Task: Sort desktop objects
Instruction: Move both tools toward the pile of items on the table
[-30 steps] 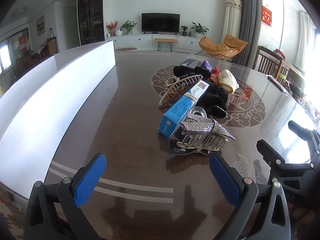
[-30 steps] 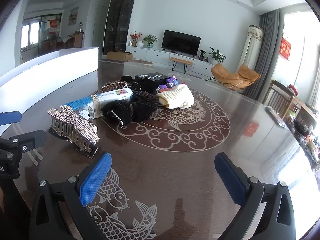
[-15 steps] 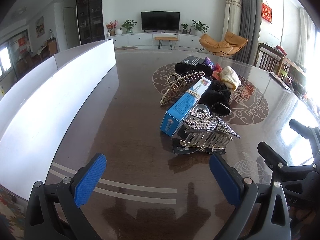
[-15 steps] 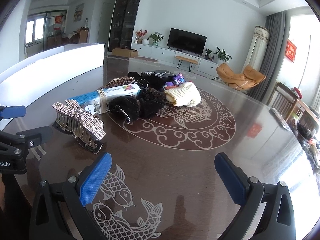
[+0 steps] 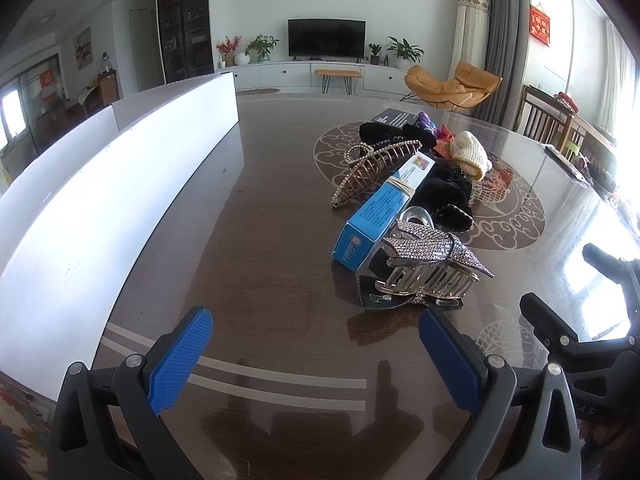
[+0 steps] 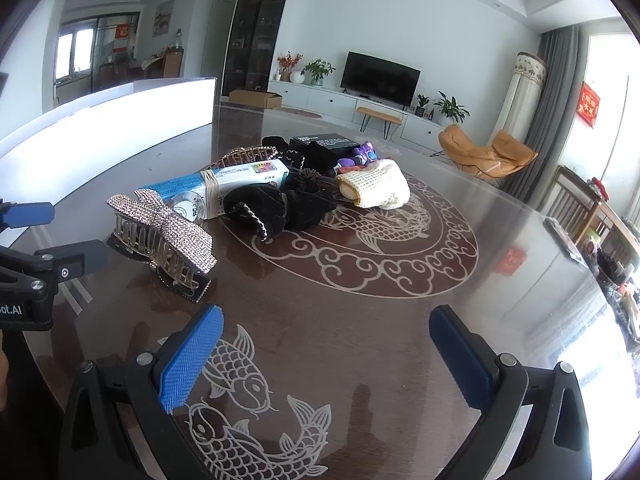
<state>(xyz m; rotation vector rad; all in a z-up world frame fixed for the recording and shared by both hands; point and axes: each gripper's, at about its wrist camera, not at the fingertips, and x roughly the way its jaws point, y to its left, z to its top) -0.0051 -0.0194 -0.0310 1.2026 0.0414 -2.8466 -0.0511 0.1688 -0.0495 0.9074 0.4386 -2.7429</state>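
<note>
A pile of small objects lies on the dark round table [image 5: 260,240]. Nearest is a rhinestone bow hair claw [image 5: 432,258], also in the right wrist view [image 6: 168,236]. Behind it lie a blue and white box [image 5: 380,208], a gold hair claw [image 5: 372,168], black scrunchies [image 6: 272,208], a cream knitted pouch [image 6: 376,184], a purple item [image 6: 362,154] and a black box [image 6: 324,142]. My left gripper [image 5: 316,360] is open and empty, just short of the bow claw. My right gripper [image 6: 324,356] is open and empty above the fish pattern.
A long white box wall [image 5: 100,208] runs along the table's left side. The right gripper's body [image 5: 580,332] shows at the left wrist view's right edge. A dark flat item [image 6: 564,240] lies near the table's far right edge. Chairs stand beyond it.
Both grippers have moved slightly forward toward the pile. Both stay open. No object has moved.
</note>
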